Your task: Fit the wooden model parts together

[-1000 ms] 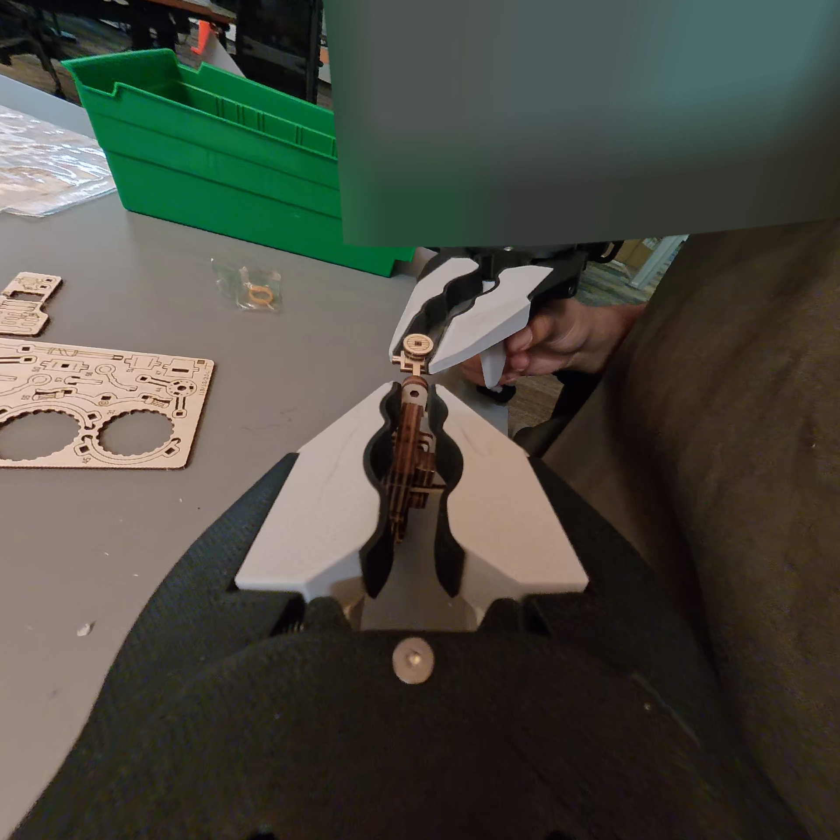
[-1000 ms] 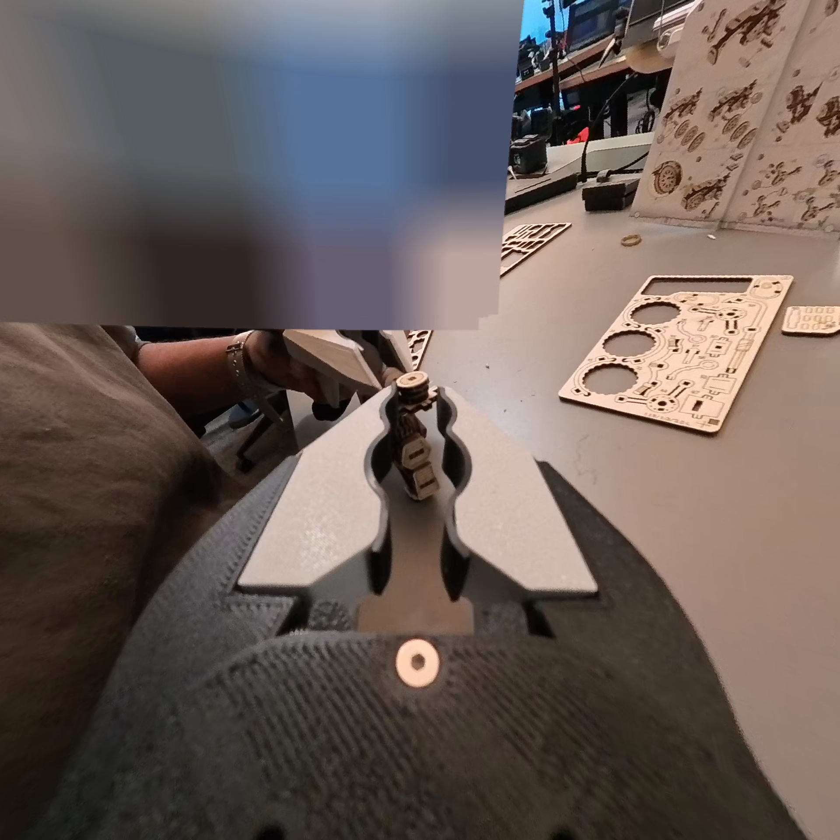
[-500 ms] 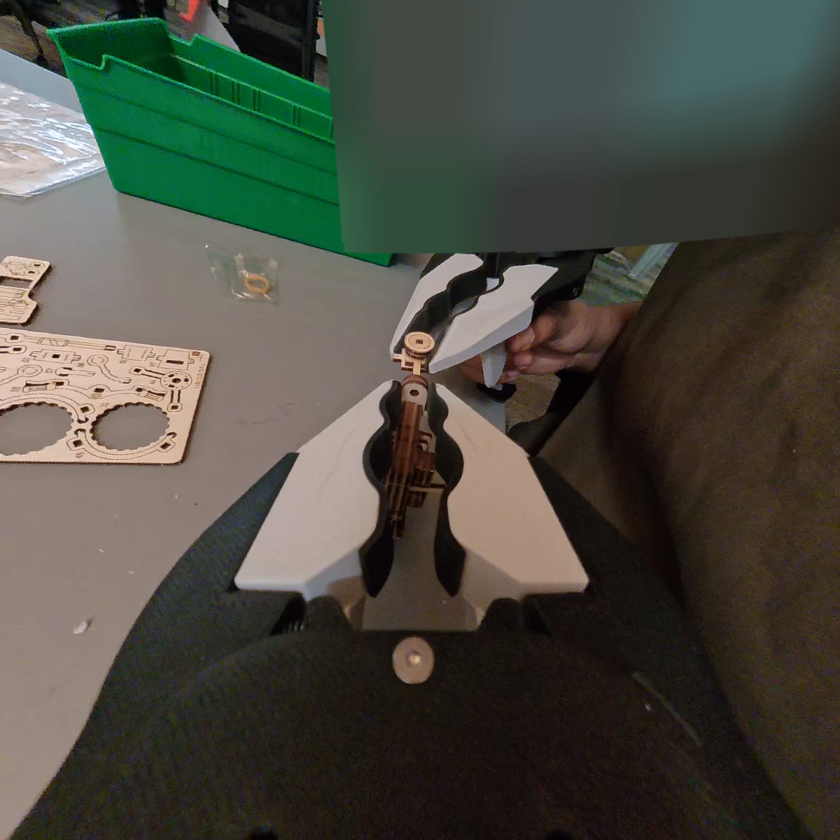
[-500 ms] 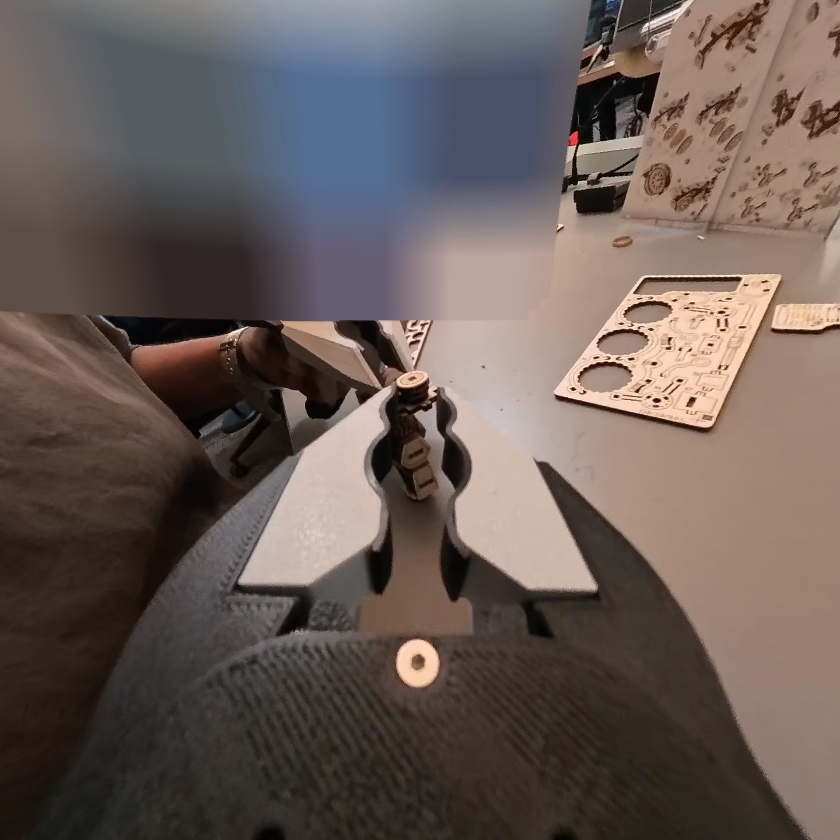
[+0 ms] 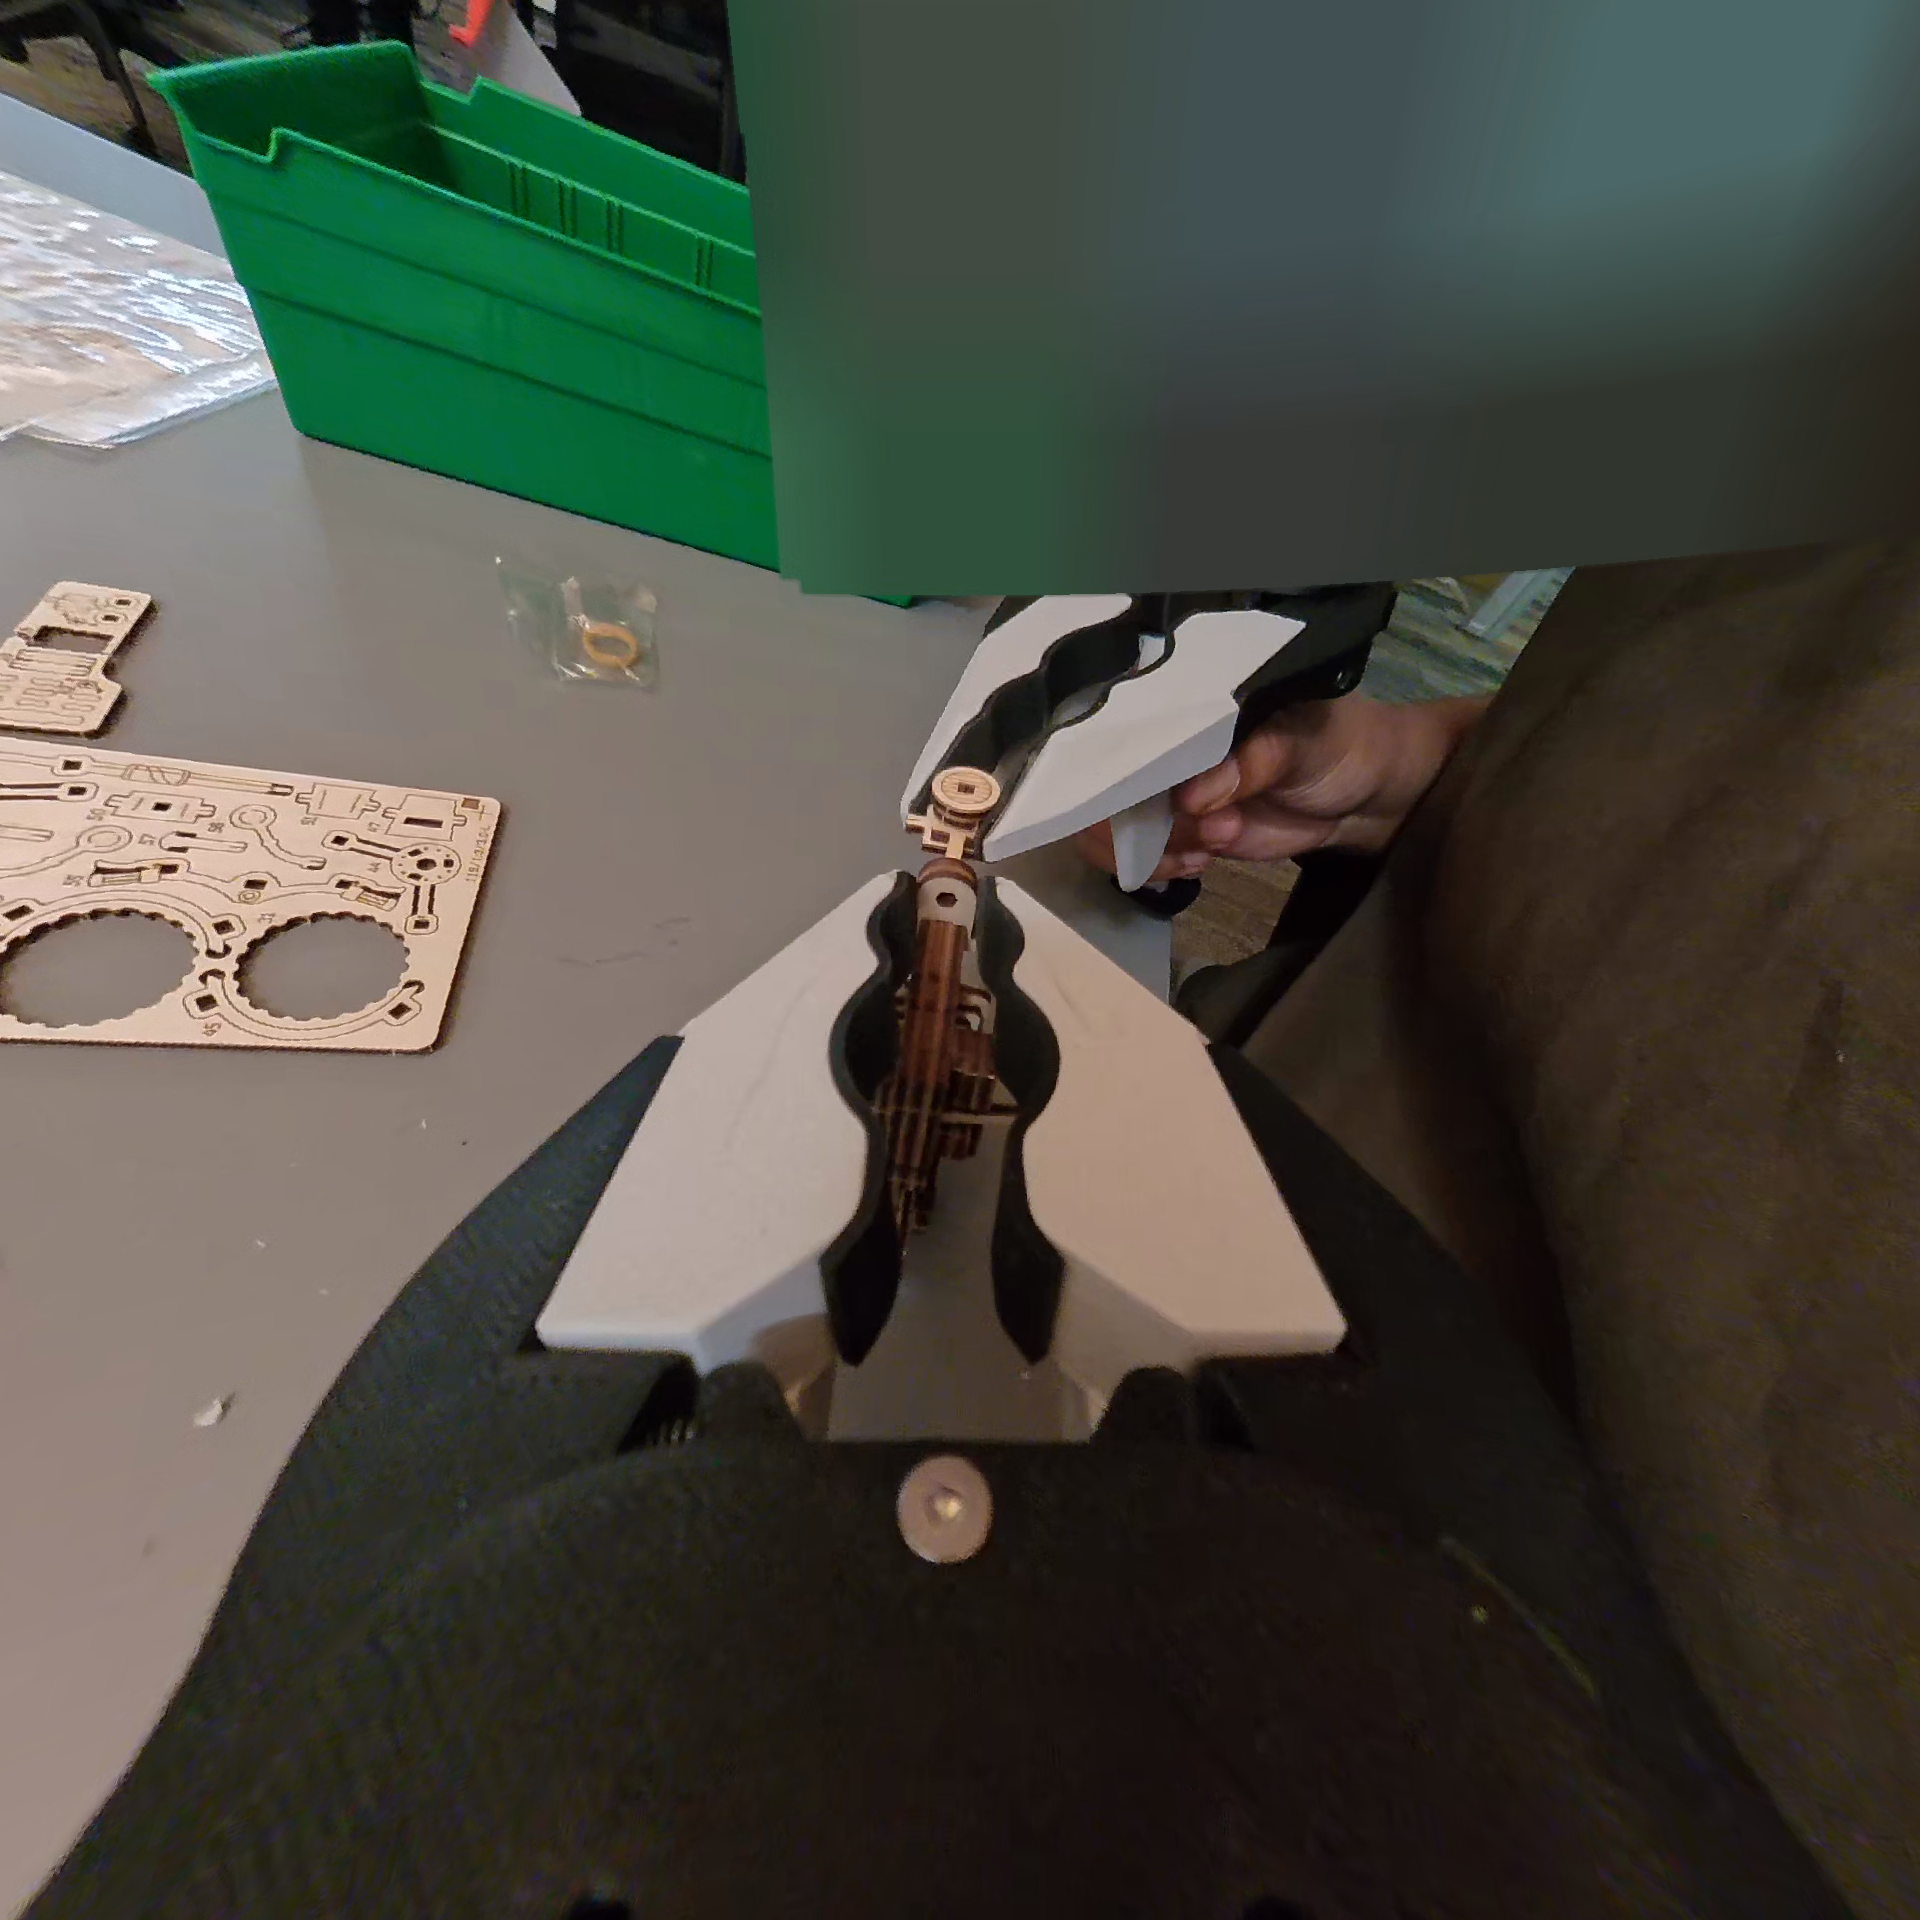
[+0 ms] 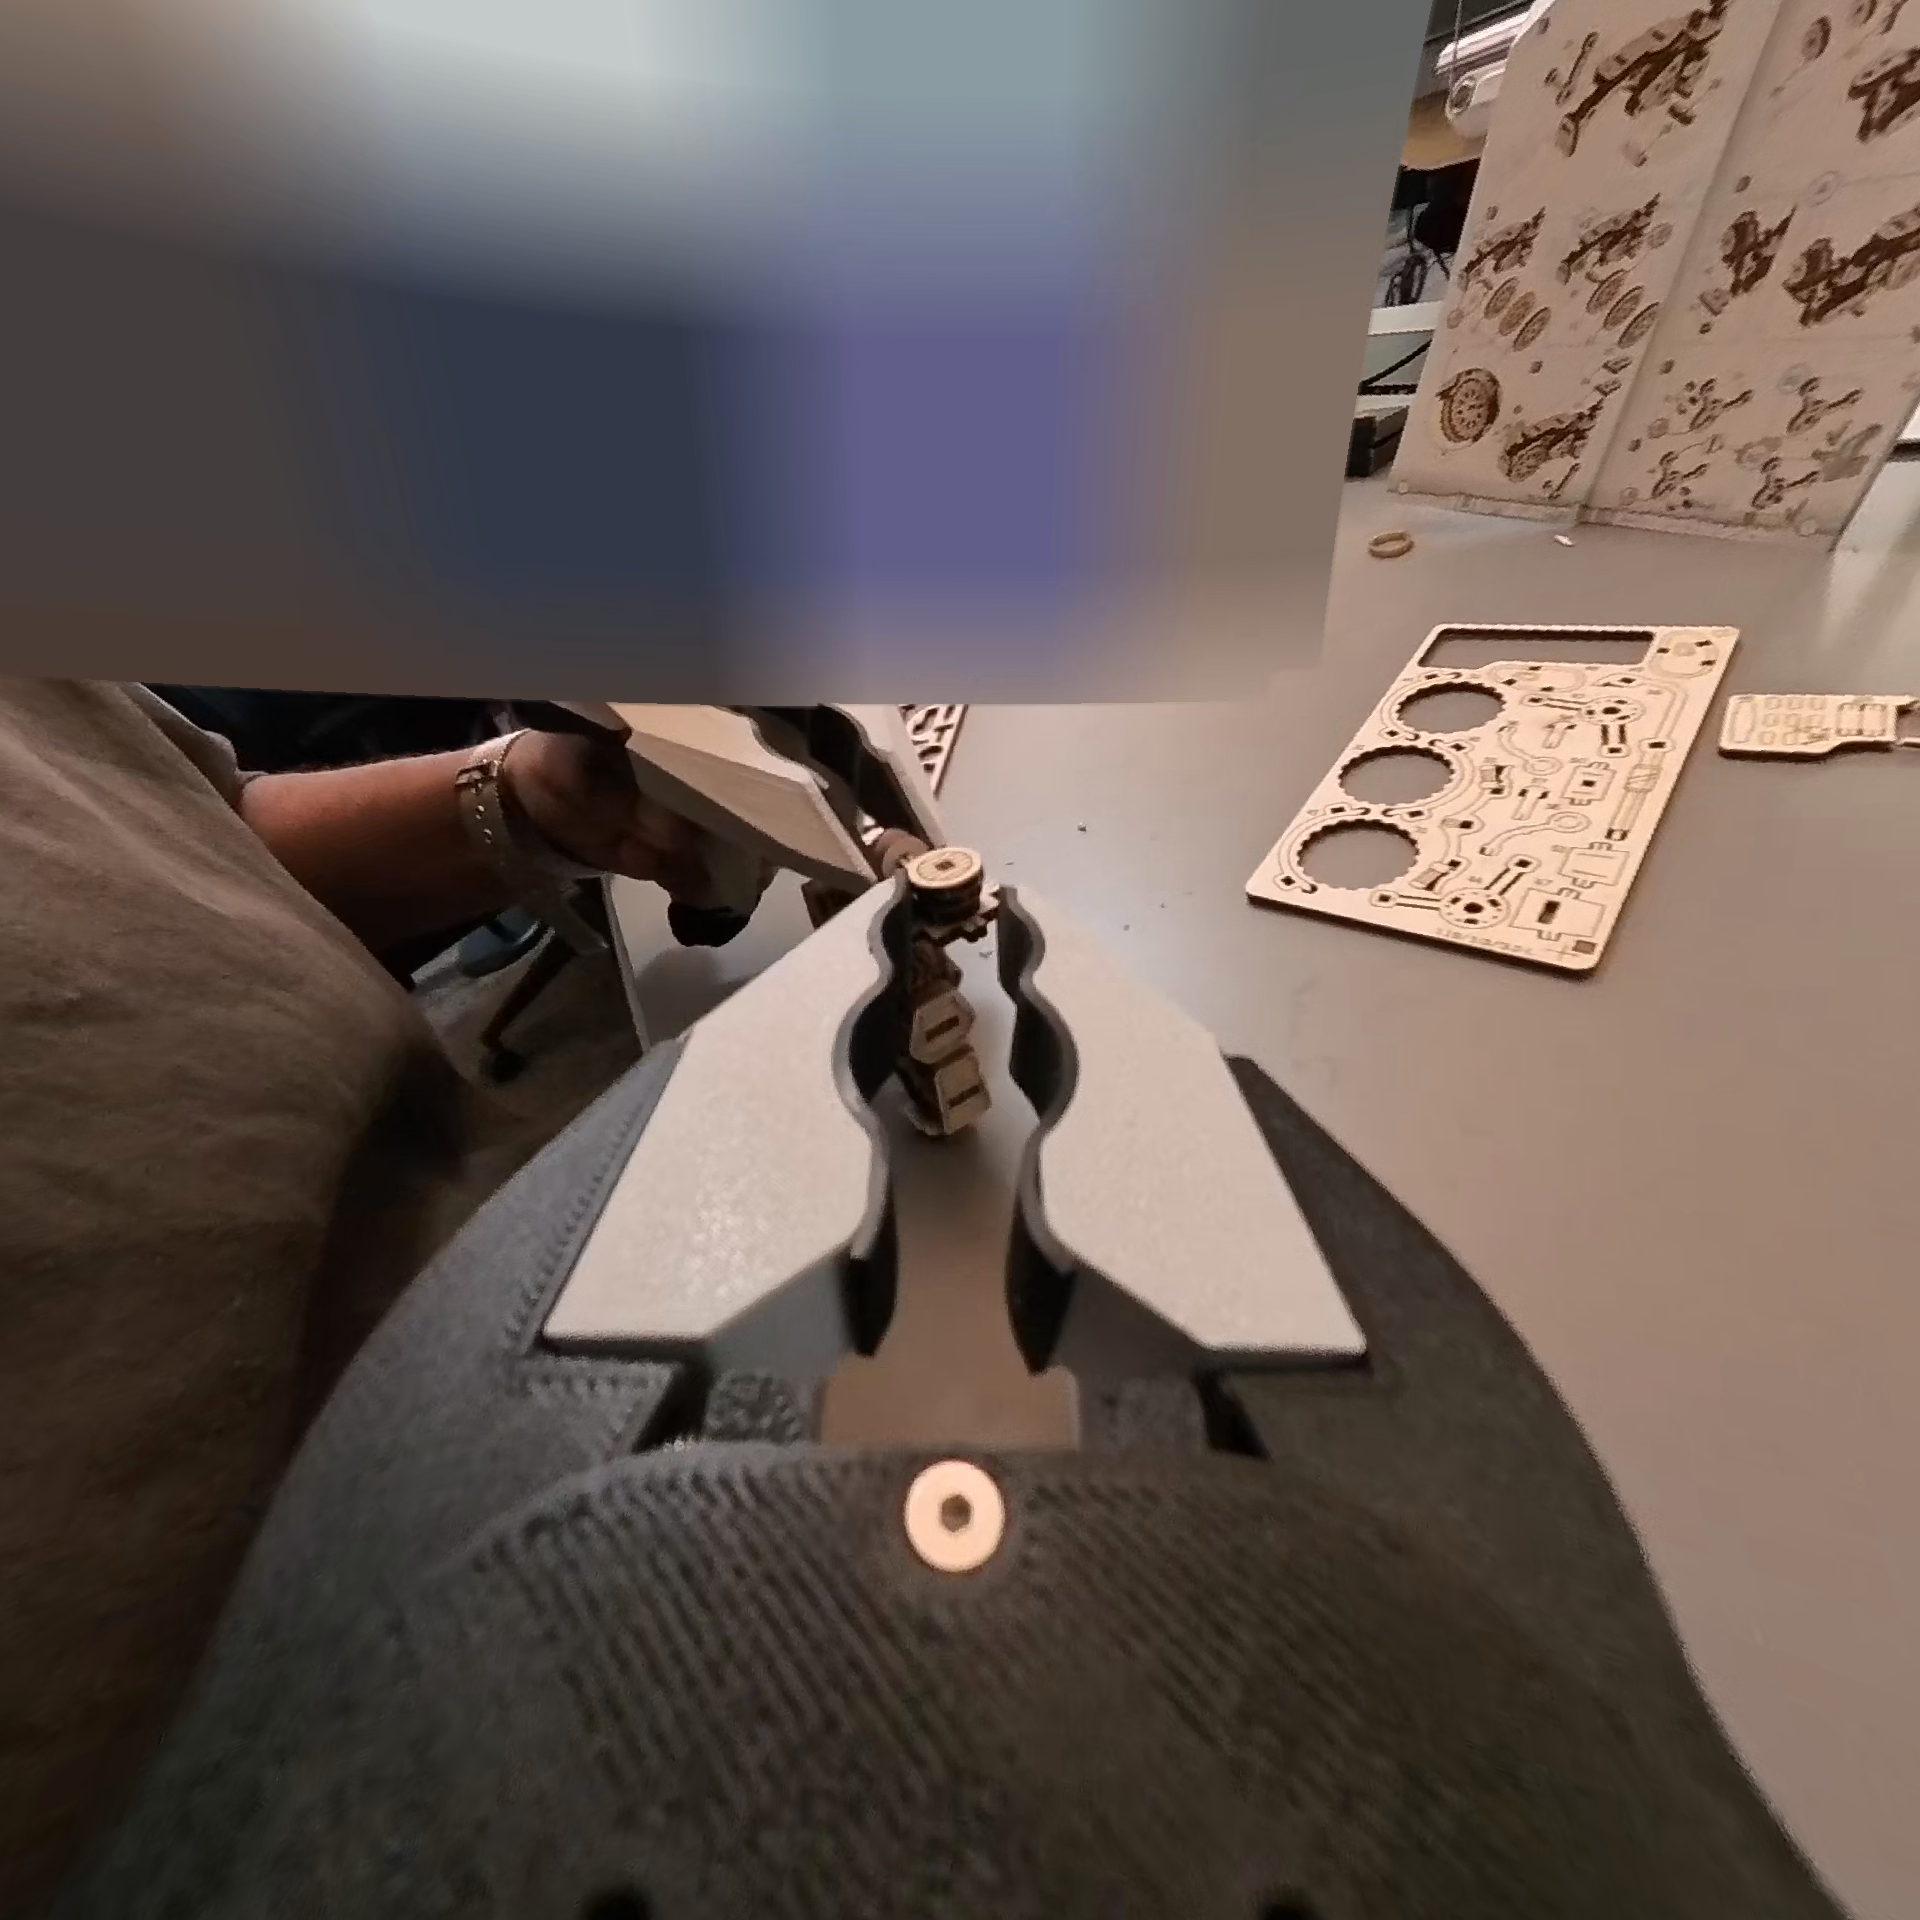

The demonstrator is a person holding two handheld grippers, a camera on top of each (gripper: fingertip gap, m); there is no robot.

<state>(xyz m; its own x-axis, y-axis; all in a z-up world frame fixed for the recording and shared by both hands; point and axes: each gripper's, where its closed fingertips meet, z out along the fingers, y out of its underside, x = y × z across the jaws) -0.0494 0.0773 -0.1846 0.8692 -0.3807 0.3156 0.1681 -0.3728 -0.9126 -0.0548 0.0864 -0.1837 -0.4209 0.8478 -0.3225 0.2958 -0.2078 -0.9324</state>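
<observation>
My left gripper (image 5: 943, 883) is shut on a dark brown layered wooden assembly (image 5: 935, 1049) whose rounded tip with a hole pokes out past the fingertips. My right gripper (image 6: 940, 899) is shut on a small wooden part (image 6: 940, 997) topped by a round disc with a square hole. In the left wrist view the right gripper (image 5: 961, 821) comes in from the upper right, and its part (image 5: 956, 805) sits right at the tip of the left assembly. Whether the two parts are engaged cannot be told. In the right wrist view the left gripper's fingers (image 6: 748, 800) point in from the left.
The grey table (image 5: 675, 831) carries a punched wooden sheet (image 5: 218, 914), a smaller sheet (image 5: 62, 655), a bag with a rubber ring (image 5: 592, 634), a green bin (image 5: 499, 291) and clear plastic (image 5: 94, 322). Instruction sheets (image 6: 1683, 249) stand at the back. A person's brown clothing (image 5: 1714, 1247) is alongside. Less than 4 cm separates the two grippers' tips.
Both grippers have kept their grip with the parts tip to tip. Both views have shifted a little against the table; the gap between the parts looks much the same.
</observation>
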